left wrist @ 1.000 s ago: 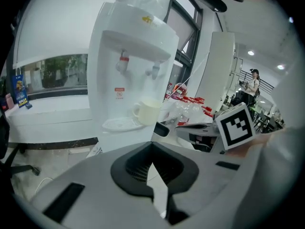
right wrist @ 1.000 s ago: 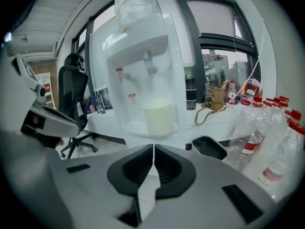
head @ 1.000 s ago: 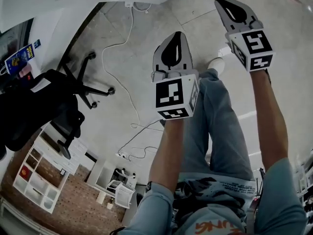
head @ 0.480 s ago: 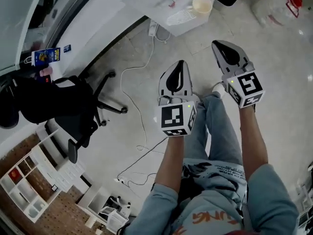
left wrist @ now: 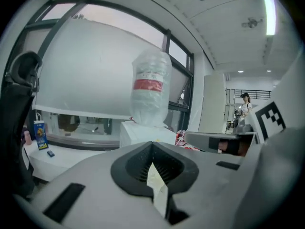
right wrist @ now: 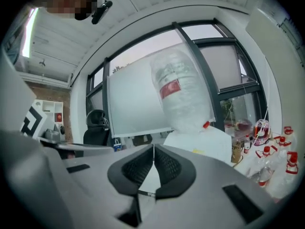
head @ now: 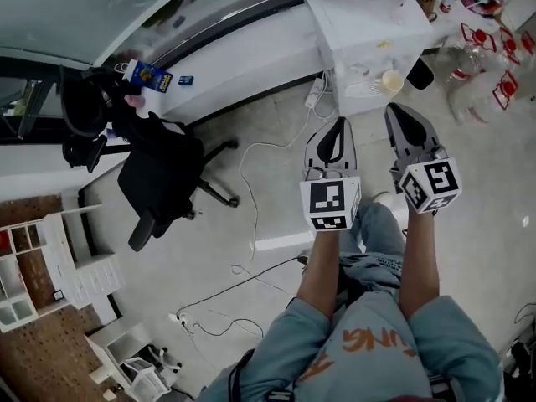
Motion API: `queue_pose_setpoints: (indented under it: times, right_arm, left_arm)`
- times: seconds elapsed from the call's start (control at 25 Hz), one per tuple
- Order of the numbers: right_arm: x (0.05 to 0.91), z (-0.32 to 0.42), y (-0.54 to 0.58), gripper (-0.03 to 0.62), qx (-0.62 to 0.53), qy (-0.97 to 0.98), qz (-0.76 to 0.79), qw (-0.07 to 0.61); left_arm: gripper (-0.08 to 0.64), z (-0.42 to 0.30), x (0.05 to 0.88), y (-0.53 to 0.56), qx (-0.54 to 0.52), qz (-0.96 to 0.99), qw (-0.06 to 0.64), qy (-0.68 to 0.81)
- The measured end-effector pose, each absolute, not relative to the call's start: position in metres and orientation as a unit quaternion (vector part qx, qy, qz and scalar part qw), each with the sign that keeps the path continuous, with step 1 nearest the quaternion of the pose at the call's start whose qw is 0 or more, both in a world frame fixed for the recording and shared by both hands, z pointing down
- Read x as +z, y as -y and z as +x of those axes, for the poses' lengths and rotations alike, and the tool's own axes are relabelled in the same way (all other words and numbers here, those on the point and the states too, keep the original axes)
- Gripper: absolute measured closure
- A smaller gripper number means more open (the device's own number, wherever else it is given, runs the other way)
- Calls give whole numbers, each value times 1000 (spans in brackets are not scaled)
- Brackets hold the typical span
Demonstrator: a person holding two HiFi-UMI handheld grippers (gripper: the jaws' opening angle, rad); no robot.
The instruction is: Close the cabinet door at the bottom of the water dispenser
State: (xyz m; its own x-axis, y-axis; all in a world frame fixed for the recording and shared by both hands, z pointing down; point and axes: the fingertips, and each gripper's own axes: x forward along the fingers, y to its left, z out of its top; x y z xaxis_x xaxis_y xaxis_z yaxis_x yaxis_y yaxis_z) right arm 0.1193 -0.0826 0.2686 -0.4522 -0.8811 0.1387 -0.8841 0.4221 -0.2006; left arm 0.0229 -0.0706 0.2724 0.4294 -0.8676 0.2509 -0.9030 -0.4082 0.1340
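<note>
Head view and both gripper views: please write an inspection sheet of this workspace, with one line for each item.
Surface: grey concrete floor.
Job's things: water dispenser with big bottle on top; its bottom cabinet door is not visible.
Clutter: cup on the dispenser; water bottles with red handles at right.
Grippers: left gripper and right gripper both shut, empty, above the floor.
Cables: white cable and black cable lie on the floor.
Surroundings: black office chair, white shelf.

black chair [head: 163,178], floor cable [head: 254,224], perhaps bottles [head: 502,86]
</note>
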Motion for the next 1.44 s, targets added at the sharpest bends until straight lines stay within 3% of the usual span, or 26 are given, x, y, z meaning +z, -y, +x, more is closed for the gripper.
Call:
queue_pose_setpoints:
  times: [0.12,0.44,0.88,1.44]
  right_arm:
    - [233,100,84,561,112,846,522,-8]
    - [180,84,77,561,51,852,520,31]
    - [151,61,78,561,8,864,502,40]
    - [142,70,76,561,-5,861,507,51]
  left_arm:
    - [549,6,240,75,65,832,98,541]
    - [549,-31,180,82,74,817,20,571]
    - [549,-65,148,81,44,797,0,602]
    - [549,-45,143,82,32,812,0,583]
